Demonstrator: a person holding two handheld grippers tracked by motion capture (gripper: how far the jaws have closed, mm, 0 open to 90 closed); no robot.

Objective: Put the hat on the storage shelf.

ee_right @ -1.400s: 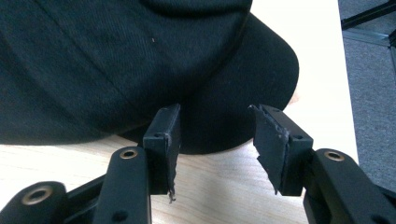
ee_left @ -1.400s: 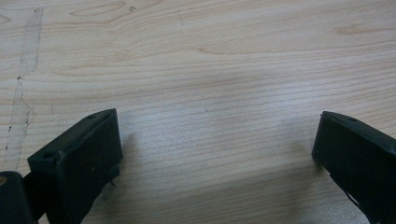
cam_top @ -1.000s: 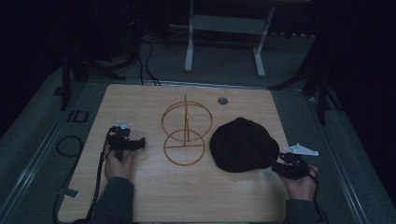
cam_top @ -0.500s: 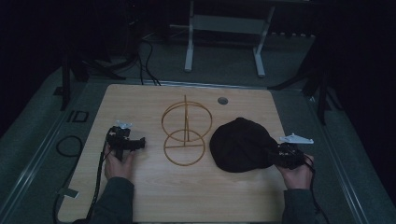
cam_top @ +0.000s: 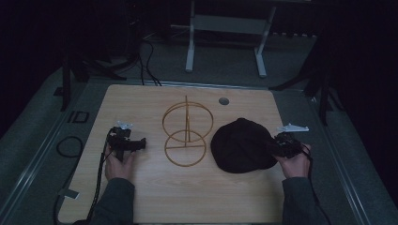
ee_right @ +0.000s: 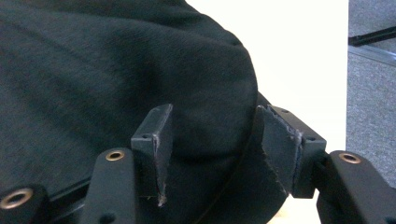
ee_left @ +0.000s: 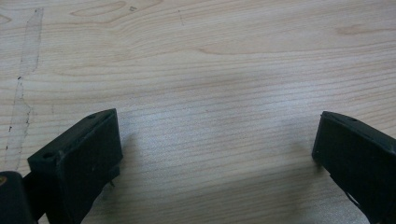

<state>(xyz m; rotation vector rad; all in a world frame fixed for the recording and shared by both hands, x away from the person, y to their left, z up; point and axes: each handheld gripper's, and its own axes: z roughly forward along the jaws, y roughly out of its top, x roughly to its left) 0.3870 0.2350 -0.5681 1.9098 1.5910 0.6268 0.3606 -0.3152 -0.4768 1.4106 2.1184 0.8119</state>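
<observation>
1. Right gripper (cam_top: 274, 146): at the right edge of the black cap (cam_top: 241, 145), pointing left across the table (cam_top: 141, 197). Right hand (cam_top: 294, 161) grips it from behind, forearm coming in from the bottom right, sleeve dark green-grey.
2. Right jaws: spread wide and just been opening. In the right gripper view the cap's edge (ee_right: 219, 186) sits between the two pads; the fabric lies against the inner faces, but the pads do not visibly pinch it. Cannot tell whether the right pad touches the brim.
3. Cap location: flat on the light wooden table, right half, just beside the wire stand (cam_top: 186, 133) and apart from it. Crown bulges up toward the camera in the right gripper view.
4. Left gripper (cam_top: 138, 144): low over the table's left half, pointing right toward the wire stand, well apart from it. Left hand (cam_top: 118, 161) under and behind it, forearm straight up from the bottom edge.
5. Left jaws: spread wide, only bare wood grain (ee_left: 210, 93) between them in the left gripper view.
6. Wire stand: two brass-coloured rings on a post, one flat on the table, one upright, centre of table.
</observation>
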